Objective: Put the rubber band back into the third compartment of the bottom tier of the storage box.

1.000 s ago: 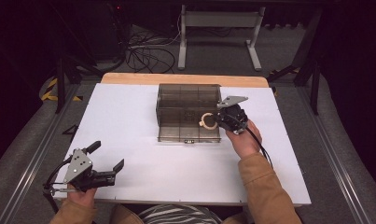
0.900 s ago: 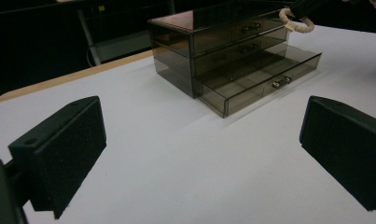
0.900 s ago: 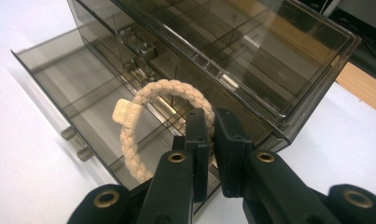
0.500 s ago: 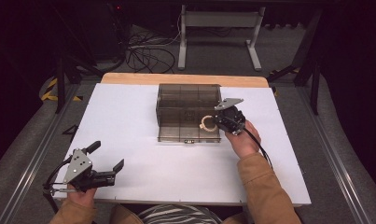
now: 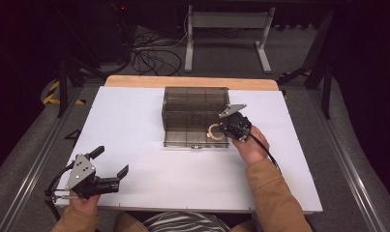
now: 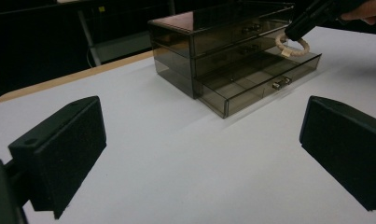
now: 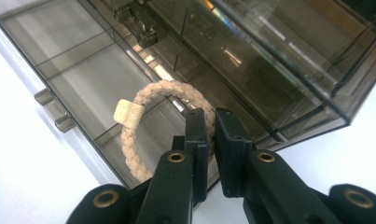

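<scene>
A smoky see-through drawer box [image 5: 195, 99] stands mid-table with its bottom drawer [image 5: 183, 137] pulled out toward me. My right gripper [image 5: 222, 129] is shut on a cream braided rope bracelet [image 5: 214, 132] and holds it over the open drawer's right end. In the right gripper view its jaws [image 7: 211, 130] pinch the bracelet [image 7: 143, 100] above the drawer's compartments [image 7: 73, 79]. My left gripper [image 5: 110, 161] rests open at the near left of the table with nothing between its jaws [image 6: 199, 149]. From there the box [image 6: 213, 42] and bracelet [image 6: 293, 44] lie ahead.
The white tabletop [image 5: 134, 116] has free room left and right of the box. The drawer's small handle [image 6: 281, 84] faces me. A wooden strip [image 5: 192, 82] edges the far side; beyond it are cables and a metal stand [image 5: 226, 29] on the floor.
The right gripper with the bracelet has shifted very slightly over the open drawer. The left gripper has stayed put.
</scene>
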`<action>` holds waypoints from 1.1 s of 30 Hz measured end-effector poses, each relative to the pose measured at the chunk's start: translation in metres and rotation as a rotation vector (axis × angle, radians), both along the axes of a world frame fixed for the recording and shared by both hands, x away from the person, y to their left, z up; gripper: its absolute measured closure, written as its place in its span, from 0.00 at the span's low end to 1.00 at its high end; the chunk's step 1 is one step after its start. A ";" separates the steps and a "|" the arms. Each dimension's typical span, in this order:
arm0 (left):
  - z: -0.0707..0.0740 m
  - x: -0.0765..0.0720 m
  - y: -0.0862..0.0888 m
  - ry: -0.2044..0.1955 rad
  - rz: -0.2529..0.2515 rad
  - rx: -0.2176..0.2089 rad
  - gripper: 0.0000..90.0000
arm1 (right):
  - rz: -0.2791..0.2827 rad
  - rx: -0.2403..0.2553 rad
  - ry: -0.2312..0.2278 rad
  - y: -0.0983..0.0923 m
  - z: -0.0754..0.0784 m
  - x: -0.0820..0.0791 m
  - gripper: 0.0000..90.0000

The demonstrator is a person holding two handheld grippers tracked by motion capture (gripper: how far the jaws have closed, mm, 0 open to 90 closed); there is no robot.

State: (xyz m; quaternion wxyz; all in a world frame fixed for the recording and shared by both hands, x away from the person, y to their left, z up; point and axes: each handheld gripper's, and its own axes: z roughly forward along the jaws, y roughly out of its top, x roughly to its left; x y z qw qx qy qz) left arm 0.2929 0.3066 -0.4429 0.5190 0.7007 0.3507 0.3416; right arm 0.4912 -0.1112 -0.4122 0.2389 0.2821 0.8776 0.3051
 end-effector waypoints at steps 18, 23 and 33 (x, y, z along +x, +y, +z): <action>0.000 0.001 0.000 0.001 -0.004 0.003 0.01 | 0.002 -0.070 0.033 0.006 -0.011 0.003 0.93; 0.000 0.001 0.000 0.002 -0.001 0.000 0.01 | 0.009 -0.077 0.046 0.006 -0.013 0.004 0.93; 0.000 0.001 0.000 0.002 -0.002 0.000 0.01 | 0.019 -0.067 0.064 0.007 -0.014 0.004 0.87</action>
